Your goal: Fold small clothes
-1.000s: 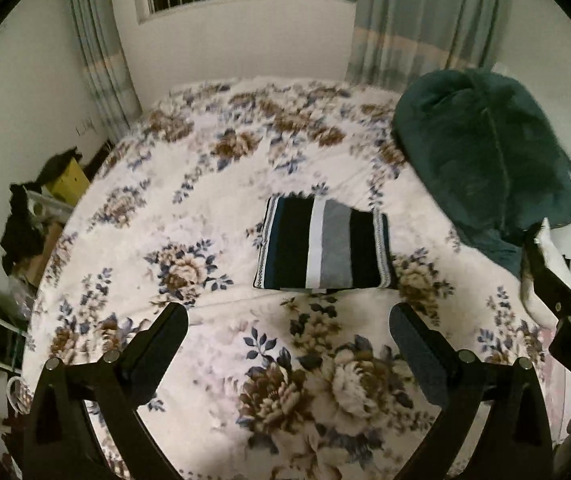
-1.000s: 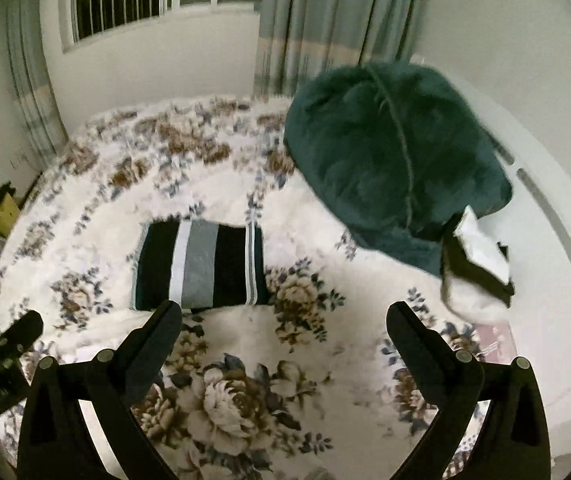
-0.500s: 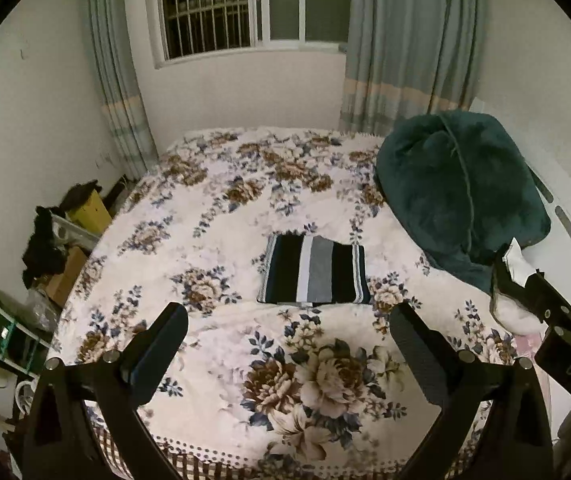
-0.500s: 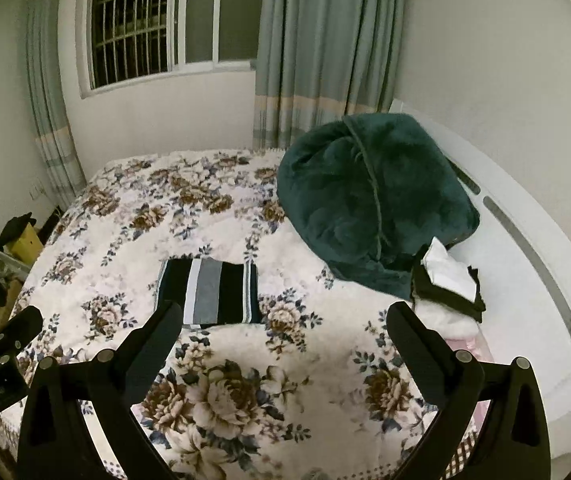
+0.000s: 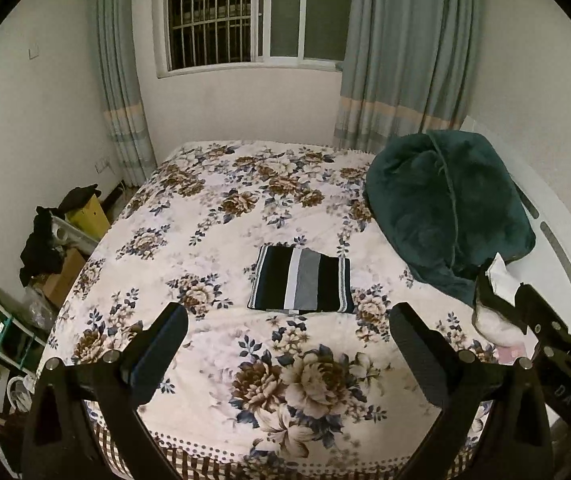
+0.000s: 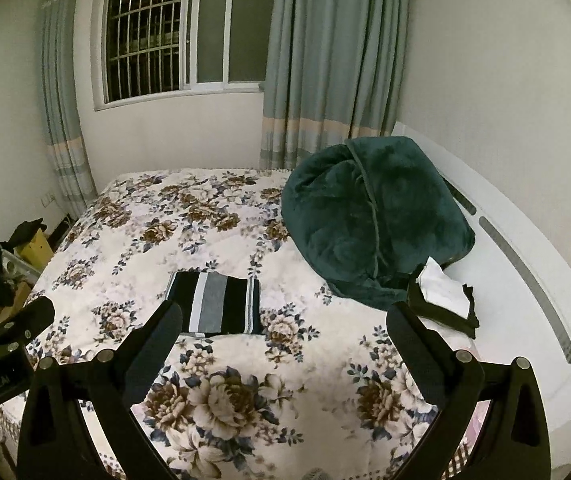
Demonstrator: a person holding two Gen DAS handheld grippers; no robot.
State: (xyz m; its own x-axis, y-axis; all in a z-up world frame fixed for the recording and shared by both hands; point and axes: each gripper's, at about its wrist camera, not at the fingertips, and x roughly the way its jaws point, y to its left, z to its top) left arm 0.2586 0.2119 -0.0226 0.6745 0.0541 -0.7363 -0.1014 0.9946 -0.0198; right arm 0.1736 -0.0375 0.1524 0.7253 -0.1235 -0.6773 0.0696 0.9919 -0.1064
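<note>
So the folded black, grey and white striped garment (image 5: 300,280) (image 6: 215,306) lies flat around the middle of the floral-print bed cover (image 5: 221,216) (image 6: 145,220), well clear of every edge. A bulky dark green plush blanket (image 5: 445,208) (image 6: 369,220) is heaped by the right edge, with a small black and white clothes pile (image 6: 443,298) just beside it. Left gripper (image 5: 287,340) and right gripper (image 6: 283,334) both hang above the near edge, jaws spread wide, gripping nothing.

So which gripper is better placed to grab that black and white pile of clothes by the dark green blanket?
Probably the right gripper: the black and white clothes pile sits just beyond its right finger, jaws open and empty.
</note>
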